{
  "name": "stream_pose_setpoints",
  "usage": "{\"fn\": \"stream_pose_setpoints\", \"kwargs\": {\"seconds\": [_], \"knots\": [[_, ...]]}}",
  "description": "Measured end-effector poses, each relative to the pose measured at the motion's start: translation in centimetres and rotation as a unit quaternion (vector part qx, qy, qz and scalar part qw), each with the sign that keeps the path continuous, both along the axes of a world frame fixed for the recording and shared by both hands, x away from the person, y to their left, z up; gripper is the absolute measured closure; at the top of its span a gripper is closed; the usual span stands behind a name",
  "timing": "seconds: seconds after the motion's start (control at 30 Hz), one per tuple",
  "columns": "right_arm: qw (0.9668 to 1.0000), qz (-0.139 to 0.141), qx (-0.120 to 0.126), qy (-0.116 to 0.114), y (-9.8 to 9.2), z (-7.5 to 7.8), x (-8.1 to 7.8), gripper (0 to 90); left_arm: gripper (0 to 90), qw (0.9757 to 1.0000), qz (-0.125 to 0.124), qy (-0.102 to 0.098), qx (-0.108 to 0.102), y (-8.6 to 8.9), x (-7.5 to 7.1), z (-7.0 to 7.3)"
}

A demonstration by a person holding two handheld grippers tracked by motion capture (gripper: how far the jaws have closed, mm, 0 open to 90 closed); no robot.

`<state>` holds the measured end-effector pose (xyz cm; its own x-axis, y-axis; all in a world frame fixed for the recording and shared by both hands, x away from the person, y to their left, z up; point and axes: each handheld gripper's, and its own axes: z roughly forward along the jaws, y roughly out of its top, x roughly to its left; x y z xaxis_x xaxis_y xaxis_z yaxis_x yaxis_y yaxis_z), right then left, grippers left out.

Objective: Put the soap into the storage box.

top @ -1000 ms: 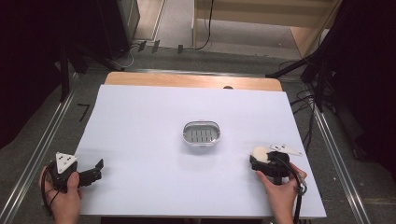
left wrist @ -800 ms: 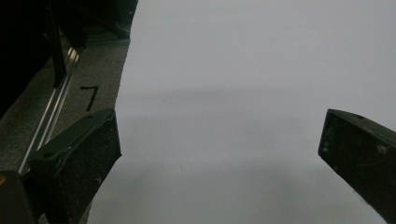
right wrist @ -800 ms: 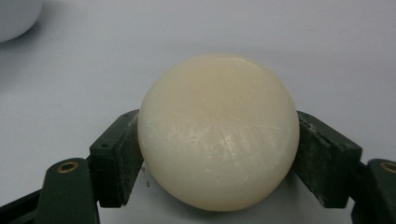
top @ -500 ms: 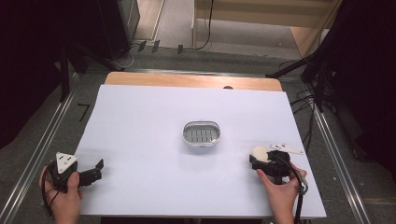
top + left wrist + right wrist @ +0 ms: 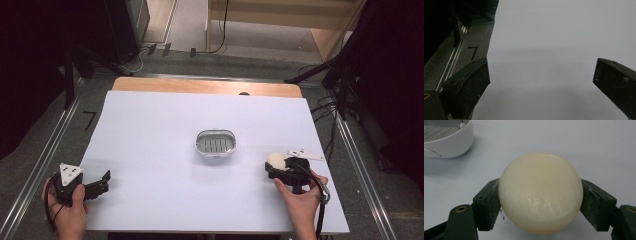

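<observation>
A round cream-coloured soap bar (image 5: 541, 192) sits between the two black jaws of my right gripper (image 5: 541, 203), which press on both of its sides. From above, the soap (image 5: 276, 160) shows at the tip of the right gripper (image 5: 276, 167), low on the table's right side. A white oval soap dish (image 5: 215, 143) with a slatted grey insert stands at the table's middle, to the upper left of the soap; its edge (image 5: 447, 141) also appears in the right gripper view. My left gripper (image 5: 105, 179) rests at the table's near left corner, jaws wide apart over bare table (image 5: 541, 82).
The white table top (image 5: 165, 125) has a wooden strip along its far edge. Metal rails run along the floor on both sides. A small white three-cornered plate (image 5: 305, 155) lies just right of the right gripper. Dark equipment and cables stand beyond the table.
The right gripper's jaws have closed onto the soap bar. Both hands stay almost where they were.
</observation>
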<state>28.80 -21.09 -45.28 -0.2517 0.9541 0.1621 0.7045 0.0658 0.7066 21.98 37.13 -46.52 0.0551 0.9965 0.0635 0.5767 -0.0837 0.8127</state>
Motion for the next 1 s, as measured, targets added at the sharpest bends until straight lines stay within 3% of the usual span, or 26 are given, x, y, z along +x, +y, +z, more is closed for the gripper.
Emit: {"fn": "stream_pose_setpoints", "kwargs": {"seconds": [0.5,1.0], "knots": [[0.9998,0.016,0.010,-0.005,1.4,1.4,1.0,25.7,0.0,0.9998,0.014,-0.013,-0.006,0.2,-0.2,0.1],[0.9994,0.031,0.014,-0.009,2.6,2.4,1.7,25.7,0.0,0.9999,0.011,-0.008,-0.007,0.2,-0.2,0.1]]}}
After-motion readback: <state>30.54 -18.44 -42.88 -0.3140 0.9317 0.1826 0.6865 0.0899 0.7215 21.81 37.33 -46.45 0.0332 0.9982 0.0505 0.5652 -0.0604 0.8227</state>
